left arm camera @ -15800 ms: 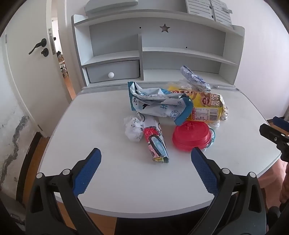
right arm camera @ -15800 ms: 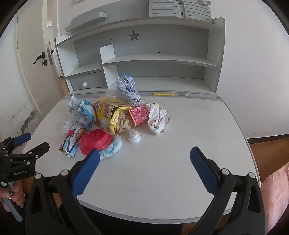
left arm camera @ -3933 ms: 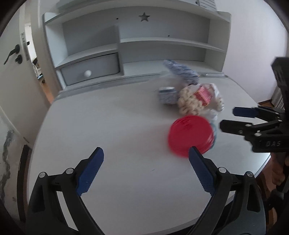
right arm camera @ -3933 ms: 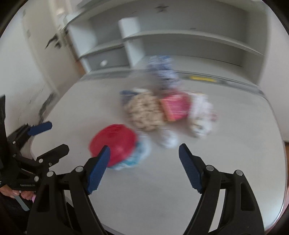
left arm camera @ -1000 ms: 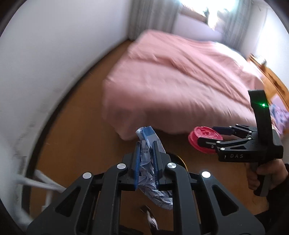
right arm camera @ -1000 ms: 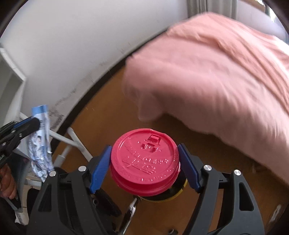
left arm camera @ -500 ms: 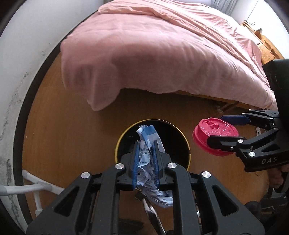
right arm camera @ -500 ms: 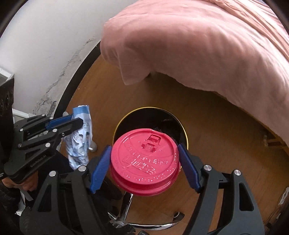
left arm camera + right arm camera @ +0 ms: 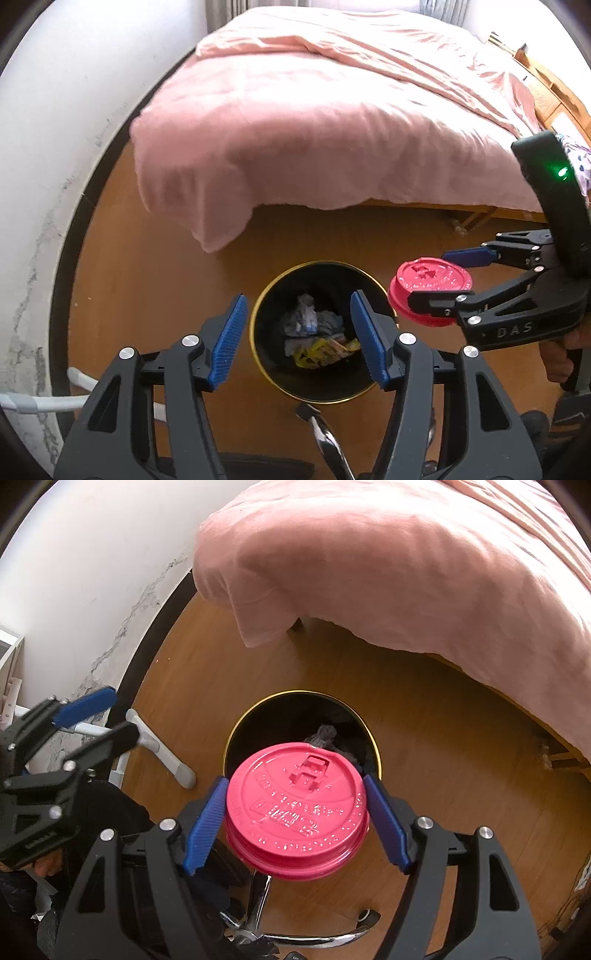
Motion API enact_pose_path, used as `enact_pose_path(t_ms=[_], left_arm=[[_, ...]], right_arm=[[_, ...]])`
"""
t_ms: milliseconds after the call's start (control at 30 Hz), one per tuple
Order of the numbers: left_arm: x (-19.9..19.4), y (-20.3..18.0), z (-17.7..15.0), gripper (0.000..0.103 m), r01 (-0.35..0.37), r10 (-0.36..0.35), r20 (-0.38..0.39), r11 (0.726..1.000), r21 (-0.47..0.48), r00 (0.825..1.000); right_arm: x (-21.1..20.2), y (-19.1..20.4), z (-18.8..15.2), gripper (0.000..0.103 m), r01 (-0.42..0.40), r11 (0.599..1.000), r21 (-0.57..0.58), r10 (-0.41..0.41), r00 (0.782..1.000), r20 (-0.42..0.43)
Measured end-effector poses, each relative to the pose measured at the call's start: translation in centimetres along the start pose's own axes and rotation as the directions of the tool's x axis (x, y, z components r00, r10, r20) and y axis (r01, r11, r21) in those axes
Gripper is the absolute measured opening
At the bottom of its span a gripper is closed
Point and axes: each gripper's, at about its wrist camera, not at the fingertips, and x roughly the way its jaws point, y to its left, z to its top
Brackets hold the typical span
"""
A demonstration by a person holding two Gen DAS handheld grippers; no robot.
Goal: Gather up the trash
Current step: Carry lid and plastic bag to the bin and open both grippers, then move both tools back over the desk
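Observation:
A black trash bin with a gold rim (image 9: 258, 306) (image 9: 236, 731) stands on the wooden floor. Crumpled wrappers (image 9: 314, 332) lie inside it. My left gripper (image 9: 299, 336) is open and empty right above the bin. My right gripper (image 9: 295, 819) is shut on a stack of red plastic cup lids (image 9: 295, 808) and holds it over the bin's near edge. In the left wrist view the lids (image 9: 428, 288) hang just right of the bin's rim.
A bed with a pink cover (image 9: 332, 118) (image 9: 406, 561) stands close behind the bin. A white wall (image 9: 55, 110) runs on the left. A chrome chair base (image 9: 303, 934) and white desk legs (image 9: 162, 749) are near the bin.
My left gripper has opened and the blue and white wrapper has dropped into the bin. My right gripper still holds the red lids and has come closer over the bin.

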Motion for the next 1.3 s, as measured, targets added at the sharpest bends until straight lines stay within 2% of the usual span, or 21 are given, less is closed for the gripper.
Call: enact_pose_path(t_ms=[167, 233, 333, 433, 567, 700, 767, 833, 867, 900, 967, 1033, 1067, 1100, 1167, 1200, 1233, 1267, 1300], left_arm=[[-2.4, 0.8, 0.4, 0.069, -0.059, 0.059, 0.032, 0.998, -0.012, 0.998], [-4.0, 1.4, 0.7, 0.077, -0.076, 0.078, 0.052, 0.997, -0.025, 0.996], [-6.5, 2.1, 0.8, 0.083, -0.095, 0.098, 0.085, 0.994, -0.046, 0.991], [-9.1, 3.2, 0.9, 0.083, -0.105, 0.115, 0.114, 0.990, -0.089, 0.987], [-14.2, 4.7, 0.3, 0.084, -0.122, 0.145, 0.159, 0.981, -0.150, 0.977], [-19.5, 6.7, -1.4, 0.084, -0.191, 0.226, 0.181, 0.963, -0.193, 0.957], [-22.5, 8.3, -3.0, 0.084, -0.226, 0.273, 0.189, 0.945, -0.239, 0.943], [-26.0, 10.8, -5.5, 0.084, -0.254, 0.324, 0.196, 0.915, -0.315, 0.925], [-27.4, 11.9, -6.7, 0.084, -0.266, 0.347, 0.196, 0.898, -0.349, 0.917], [-29.6, 13.7, -8.8, 0.084, -0.297, 0.398, 0.187, 0.863, -0.408, 0.898], [-32.2, 15.9, -11.5, 0.085, -0.342, 0.462, 0.163, 0.812, -0.473, 0.872], [-35.2, 18.7, -15.6, 0.085, -0.412, 0.554, 0.105, 0.721, -0.558, 0.826], [-36.9, 20.2, -18.1, 0.085, -0.442, 0.597, 0.068, 0.661, -0.607, 0.799], [-37.9, 21.0, -19.7, 0.085, -0.453, 0.615, 0.045, 0.627, -0.634, 0.787], [-40.3, 23.1, -24.4, 0.085, -0.478, 0.654, -0.025, 0.526, -0.704, 0.756], [-41.2, 23.9, -26.6, 0.085, -0.487, 0.666, -0.058, 0.480, -0.730, 0.744], [-41.9, 24.3, -28.1, 0.085, -0.490, 0.671, -0.080, 0.450, -0.747, 0.737], [-42.7, 25.0, -30.4, 0.085, -0.488, 0.673, -0.110, 0.404, -0.774, 0.731], [-43.1, 25.3, -31.7, 0.085, -0.484, 0.672, -0.123, 0.381, -0.788, 0.730]], right_arm=[[0.1, 0.8, 0.4, 0.073, -0.014, 1.000, -0.024, 0.014, 1.000, -0.005], [0.1, 1.4, 0.5, 0.083, -0.018, 0.999, -0.040, 0.018, 1.000, -0.010], [-0.1, 2.4, 0.6, 0.087, -0.004, 0.998, -0.067, 0.004, 1.000, -0.001], [-0.9, 3.7, 0.9, 0.087, 0.020, 0.995, -0.094, -0.019, 1.000, 0.011], [-3.9, 6.6, 1.7, 0.087, 0.060, 0.984, -0.166, -0.046, 0.995, 0.088], [-8.6, 11.7, 2.9, 0.087, 0.056, 0.965, -0.258, -0.004, 0.981, 0.195], [-11.0, 15.7, 3.5, 0.087, 0.042, 0.944, -0.328, 0.042, 0.969, 0.243], [-12.5, 20.0, 4.0, 0.087, 0.012, 0.918, -0.395, 0.102, 0.959, 0.266], [-13.2, 22.5, 4.1, 0.087, -0.009, 0.901, -0.434, 0.141, 0.952, 0.271], [-13.7, 24.8, 4.1, 0.087, -0.030, 0.881, -0.471, 0.177, 0.946, 0.270], [-14.3, 30.2, 3.9, 0.087, -0.079, 0.827, -0.557, 0.258, 0.933, 0.249], [-14.0, 36.1, 2.9, 0.087, -0.122, 0.759, -0.639, 0.321, 0.924, 0.205], [-13.7, 38.4, 2.4, 0.087, -0.139, 0.730, -0.669, 0.342, 0.922, 0.181], [-13.3, 40.8, 1.7, 0.087, -0.156, 0.699, -0.698, 0.359, 0.921, 0.153], [-12.4, 46.4, -0.2, 0.087, -0.197, 0.620, -0.760, 0.392, 0.916, 0.082], [-12.0, 49.1, -1.4, 0.087, -0.212, 0.577, -0.788, 0.401, 0.915, 0.048], [-11.7, 51.1, -2.2, 0.086, -0.221, 0.547, -0.807, 0.405, 0.914, 0.025], [-11.5, 53.3, -3.3, 0.085, -0.234, 0.512, -0.827, 0.411, 0.912, -0.004], [-11.2, 55.1, -4.0, 0.084, -0.248, 0.480, -0.842, 0.415, 0.909, -0.031]])
